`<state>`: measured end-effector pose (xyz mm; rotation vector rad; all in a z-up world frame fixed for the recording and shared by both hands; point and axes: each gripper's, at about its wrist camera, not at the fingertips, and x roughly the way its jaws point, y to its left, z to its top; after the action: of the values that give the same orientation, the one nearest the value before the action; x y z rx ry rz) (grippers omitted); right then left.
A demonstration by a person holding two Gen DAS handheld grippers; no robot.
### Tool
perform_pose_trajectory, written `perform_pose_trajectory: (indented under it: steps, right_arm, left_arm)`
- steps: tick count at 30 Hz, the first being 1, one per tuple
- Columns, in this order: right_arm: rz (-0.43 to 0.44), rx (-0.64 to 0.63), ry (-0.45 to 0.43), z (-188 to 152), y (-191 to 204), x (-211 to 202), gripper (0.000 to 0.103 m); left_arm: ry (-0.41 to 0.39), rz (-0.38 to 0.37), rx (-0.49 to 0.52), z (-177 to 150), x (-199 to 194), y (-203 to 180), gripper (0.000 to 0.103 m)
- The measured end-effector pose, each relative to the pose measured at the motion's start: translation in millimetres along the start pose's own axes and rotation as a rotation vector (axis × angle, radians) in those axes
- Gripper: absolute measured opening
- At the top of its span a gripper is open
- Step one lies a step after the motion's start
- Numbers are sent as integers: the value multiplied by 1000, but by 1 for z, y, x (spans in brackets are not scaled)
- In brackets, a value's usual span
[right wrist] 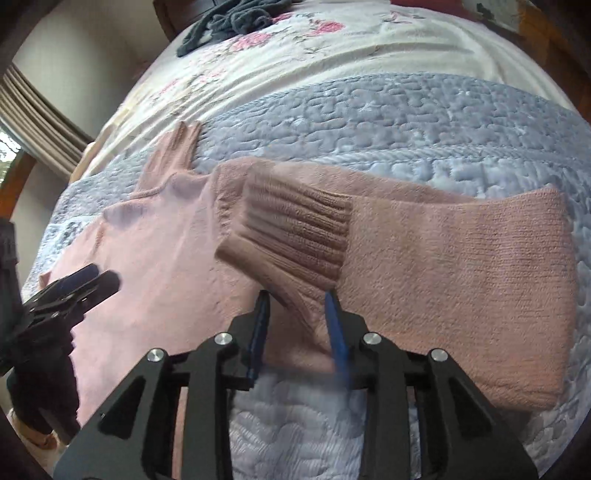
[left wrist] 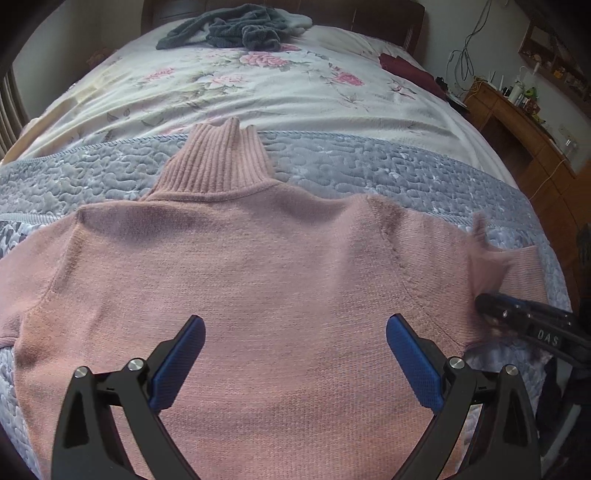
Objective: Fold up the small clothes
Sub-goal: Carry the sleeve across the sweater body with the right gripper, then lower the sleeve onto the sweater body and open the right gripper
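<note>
A pink turtleneck sweater [left wrist: 258, 266] lies flat on a grey quilted bedspread [left wrist: 369, 173] across a bed, its collar pointing toward a floral blanket [left wrist: 258, 85] where a heap of dark grey clothing [left wrist: 236, 29] sits well beyond, near the headboard. The left gripper [left wrist: 295, 354] hovers over the sweater's body with fingers spread wide, holding nothing. The right gripper [right wrist: 297, 314] pinches the sleeve [right wrist: 443, 266] near its ribbed cuff [right wrist: 291, 232], which is folded back over the sleeve; bare quilt lies open beyond.

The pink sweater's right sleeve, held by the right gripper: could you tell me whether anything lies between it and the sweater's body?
Nothing visible does. The right gripper pinches the sleeve near its ribbed cuff, and the sweater's body lies bare; the open left gripper hovers above its middle.
</note>
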<state>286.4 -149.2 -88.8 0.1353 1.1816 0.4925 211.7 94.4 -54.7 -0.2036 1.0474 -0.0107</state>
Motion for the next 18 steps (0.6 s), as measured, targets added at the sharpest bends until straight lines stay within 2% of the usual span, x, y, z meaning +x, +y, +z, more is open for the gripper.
perform_pose_trajectory:
  steps: [2, 4, 9, 12, 13, 15, 18]
  right_arm:
    - [52, 2, -3, -8, -2, -11, 35]
    - [59, 8, -18, -17, -8, -27, 36]
    - [27, 72, -56, -35, -43, -60, 37]
    - [2, 100, -82, -46, -62, -72, 39]
    - [1, 110, -90, -50, -68, -75, 41]
    - [1, 129, -104, -56, -80, -79, 42]
    - [9, 157, -116, -64, -93, -81, 42]
  left_arm:
    - [12, -27, -4, 1, 3, -9, 99]
    - [25, -55, -1, 2, 8, -19, 99]
    - [96, -146, 18, 5, 24, -54, 98]
    - [158, -247, 7, 9, 37, -74, 96]
    - [184, -282, 2, 11, 43, -80, 93]
    - [243, -327, -19, 12, 55, -89, 67]
    - [292, -353, -57, 15, 70, -98, 65]
